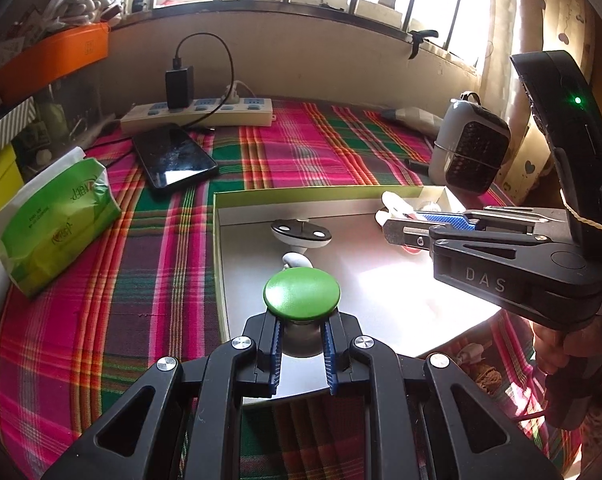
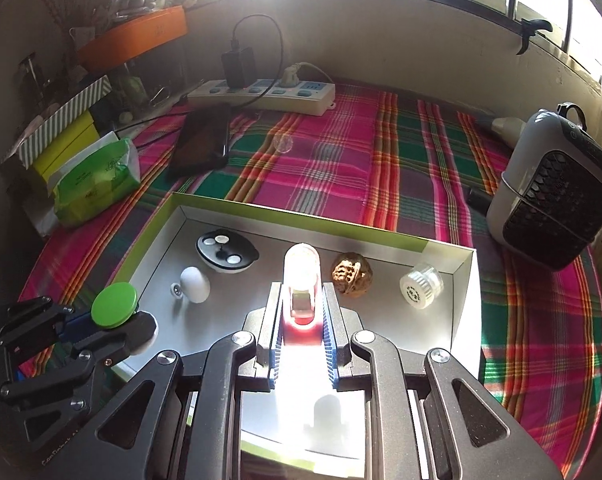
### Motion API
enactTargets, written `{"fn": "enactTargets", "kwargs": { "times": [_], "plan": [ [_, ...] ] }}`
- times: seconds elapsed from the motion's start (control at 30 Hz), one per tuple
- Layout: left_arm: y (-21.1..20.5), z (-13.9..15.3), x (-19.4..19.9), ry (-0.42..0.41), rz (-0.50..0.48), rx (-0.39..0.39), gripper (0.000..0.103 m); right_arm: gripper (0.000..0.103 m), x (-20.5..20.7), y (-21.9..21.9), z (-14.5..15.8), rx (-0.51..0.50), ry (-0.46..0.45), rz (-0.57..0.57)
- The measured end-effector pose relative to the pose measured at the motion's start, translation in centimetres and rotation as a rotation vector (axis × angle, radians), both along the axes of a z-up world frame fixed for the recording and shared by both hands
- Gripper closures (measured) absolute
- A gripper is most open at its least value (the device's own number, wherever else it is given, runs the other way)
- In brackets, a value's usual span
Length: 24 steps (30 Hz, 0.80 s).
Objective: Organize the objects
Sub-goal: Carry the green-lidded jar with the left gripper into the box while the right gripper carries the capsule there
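While left jaws pinch the green-capped jar (image 1: 301, 294), right jaws pinch the capsule (image 2: 301, 280) — both over the tray (image 2: 237, 210).

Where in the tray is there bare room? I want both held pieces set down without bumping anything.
Bare floor lies in the tray near its front edge, below the walnut and ribbed white cap. Crowded: the back-left corner, around the black-topped dish and white egg-shaped piece.

"DAS" in raised letters on the side of the right gripper (image 1: 397, 226) body, right of scene, green print on the tissue pack (image 1: 57, 220) at left, seen reversed and too blurred to read, small logo on far orange box (image 1: 53, 58) illegible
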<state>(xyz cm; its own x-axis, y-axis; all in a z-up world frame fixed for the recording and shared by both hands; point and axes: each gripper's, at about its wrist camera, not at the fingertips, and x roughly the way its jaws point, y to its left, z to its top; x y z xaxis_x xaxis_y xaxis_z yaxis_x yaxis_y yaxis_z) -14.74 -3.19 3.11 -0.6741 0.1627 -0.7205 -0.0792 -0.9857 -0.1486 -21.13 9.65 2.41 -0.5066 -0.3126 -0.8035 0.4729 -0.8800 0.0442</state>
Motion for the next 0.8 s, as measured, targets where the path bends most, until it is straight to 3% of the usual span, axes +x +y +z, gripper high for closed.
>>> {"fn": "enactTargets", "kwargs": {
  "times": [0.8],
  "plan": [
    [0.7,-1.7,-1.4,-0.031,-0.016,-0.024,0.088,0.084,-3.2,-2.2,-2.4,0.019,-0.069,0.034]
  ]
}}
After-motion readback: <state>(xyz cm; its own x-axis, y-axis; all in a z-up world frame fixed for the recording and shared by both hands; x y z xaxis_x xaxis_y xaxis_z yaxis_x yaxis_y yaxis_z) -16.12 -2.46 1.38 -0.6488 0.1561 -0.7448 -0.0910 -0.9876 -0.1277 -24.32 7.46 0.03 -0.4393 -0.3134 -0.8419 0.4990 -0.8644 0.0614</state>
